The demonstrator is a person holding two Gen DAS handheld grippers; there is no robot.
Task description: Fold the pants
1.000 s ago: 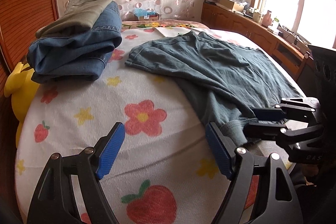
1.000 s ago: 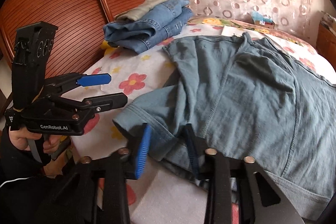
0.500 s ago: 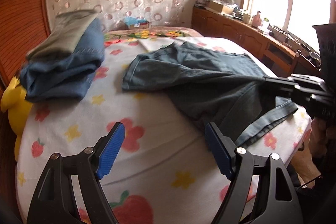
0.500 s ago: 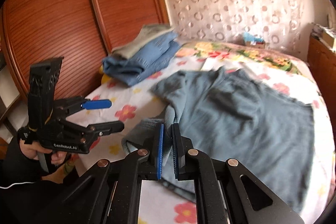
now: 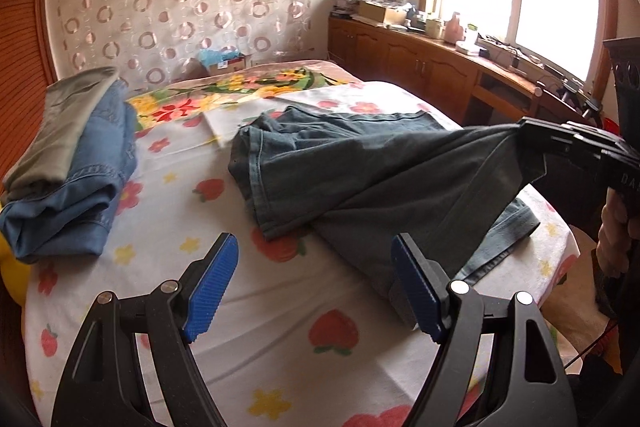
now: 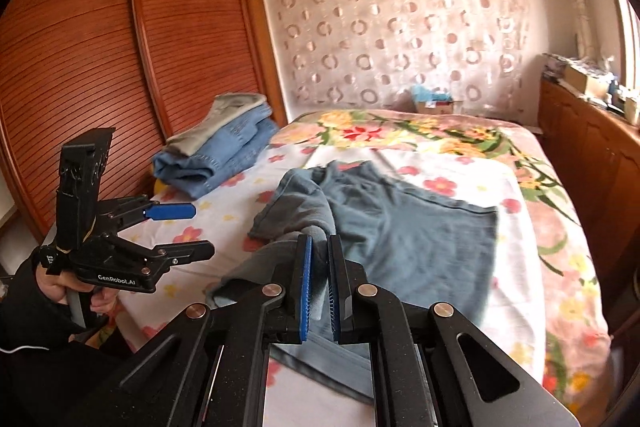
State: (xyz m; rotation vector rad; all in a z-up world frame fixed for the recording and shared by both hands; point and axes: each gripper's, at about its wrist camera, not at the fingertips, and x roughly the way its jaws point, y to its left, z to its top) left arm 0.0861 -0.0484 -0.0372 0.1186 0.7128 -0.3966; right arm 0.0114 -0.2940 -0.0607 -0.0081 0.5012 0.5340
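Observation:
Dark teal pants point(image 5: 360, 167) lie spread on the flower-print bed sheet point(image 5: 280, 307). My right gripper point(image 6: 318, 267) is shut on the hem of one pant leg and holds it lifted off the bed. In the left wrist view the right gripper point(image 5: 524, 137) sits at the right edge, with cloth stretched from it down to the bed. My left gripper point(image 5: 314, 283) hovers open over the near part of the sheet, nothing between its blue pads point(image 5: 212, 279). The other leg's hem lies beside its right finger. In the right wrist view the left gripper point(image 6: 200, 229) is to the left of the pants.
A stack of folded jeans point(image 5: 80, 167) with a grey-green garment on top sits at the bed's left side, near the slatted wooden wardrobe point(image 6: 80, 67). A low wooden cabinet point(image 5: 420, 67) runs under the window on the right. A small box point(image 5: 224, 61) stands at the head.
My right gripper closed on the pant leg's hem and raised it off the bed, pulling the cloth taut. My left gripper rose and drew back, staying open.

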